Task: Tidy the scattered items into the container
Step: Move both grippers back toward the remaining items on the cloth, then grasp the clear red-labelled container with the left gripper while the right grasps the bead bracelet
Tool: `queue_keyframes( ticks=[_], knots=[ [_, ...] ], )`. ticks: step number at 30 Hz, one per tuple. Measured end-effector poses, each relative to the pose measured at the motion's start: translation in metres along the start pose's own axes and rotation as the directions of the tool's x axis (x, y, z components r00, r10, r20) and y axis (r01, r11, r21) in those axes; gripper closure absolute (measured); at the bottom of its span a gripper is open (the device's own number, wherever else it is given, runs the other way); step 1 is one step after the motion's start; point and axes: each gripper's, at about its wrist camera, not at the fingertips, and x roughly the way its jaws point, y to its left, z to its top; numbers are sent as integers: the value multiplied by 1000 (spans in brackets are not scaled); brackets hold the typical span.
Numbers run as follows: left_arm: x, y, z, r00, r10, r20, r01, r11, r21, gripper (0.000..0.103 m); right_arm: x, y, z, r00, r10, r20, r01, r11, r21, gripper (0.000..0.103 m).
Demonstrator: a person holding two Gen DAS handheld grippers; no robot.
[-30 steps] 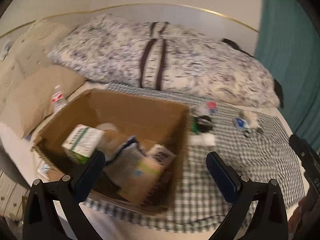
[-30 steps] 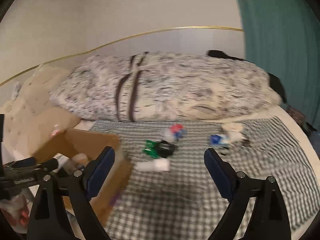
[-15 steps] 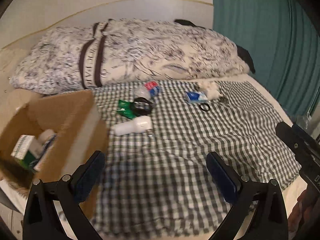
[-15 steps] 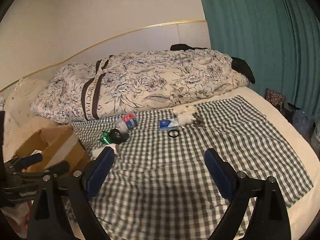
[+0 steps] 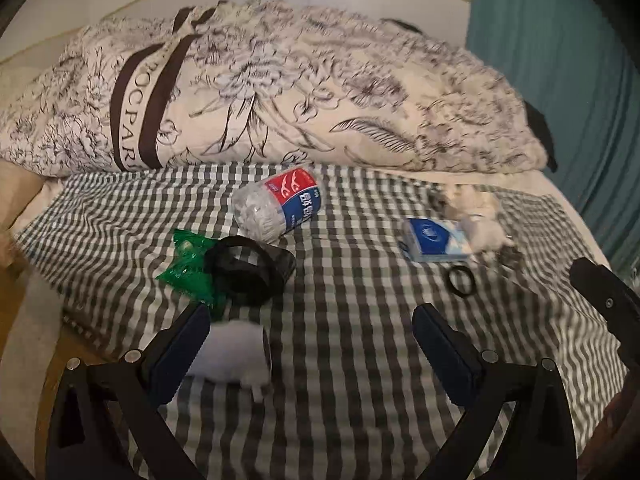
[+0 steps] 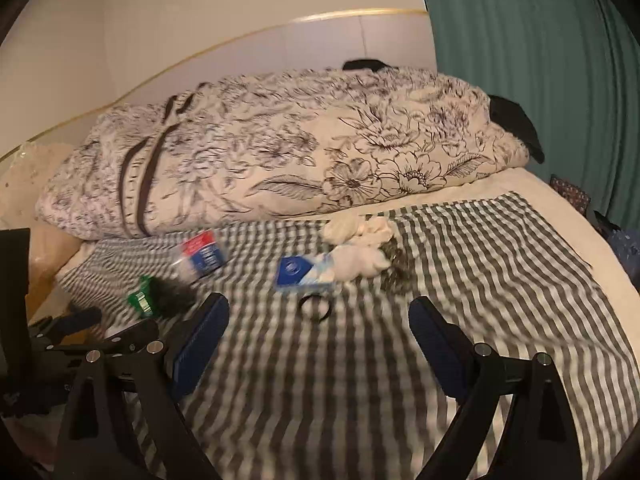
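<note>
Scattered items lie on a checked cloth (image 5: 340, 360). A white plug-like item (image 5: 236, 356) rests against the inner side of my left gripper's (image 5: 312, 354) left finger; this gripper is open and holds nothing. Beyond it lie a green packet (image 5: 186, 264), a black pouch (image 5: 248, 272) and a clear jar with a red and blue label (image 5: 280, 208). To the right are a blue tissue pack (image 5: 436, 240), a black ring (image 5: 461, 280) and white cloth (image 5: 480, 224). My right gripper (image 6: 318, 348) is open just short of the black ring (image 6: 316, 308) and the blue tissue pack (image 6: 300, 276). Only a brown edge of the cardboard box (image 5: 16, 312) shows at far left.
A large floral duvet (image 5: 280, 92) lies across the bed behind the items. A teal curtain (image 6: 540, 60) hangs at the right. Small dark bits (image 6: 396, 270) sit beside the white cloth (image 6: 360, 260). My left gripper's body (image 6: 80, 344) shows low left in the right wrist view.
My left gripper swung right, away from the cardboard box, and came down close to the white item. My right gripper moved in nearer to the ring and tissue pack. Both stayed open.
</note>
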Motion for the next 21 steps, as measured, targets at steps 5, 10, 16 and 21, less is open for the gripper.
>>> queue_keyframes(
  ticks=[5,10,16,21],
  knots=[
    [17,-20,15,991,9,-132,-3,999,41,0,27,-17,20,992,2,-123,6,998,68,11],
    [42,-25,43,983,66,-169,-49,993,106,0,47,-25,34,979,27,-201,-2,992,126,11],
    [89,2,81,975,121,-189,-96,987,132,0,93,-30,43,971,8,-240,21,993,120,11],
    [122,9,95,969,140,-203,-104,978,178,0,125,-39,47,961,-18,-275,54,991,122,11]
  ],
)
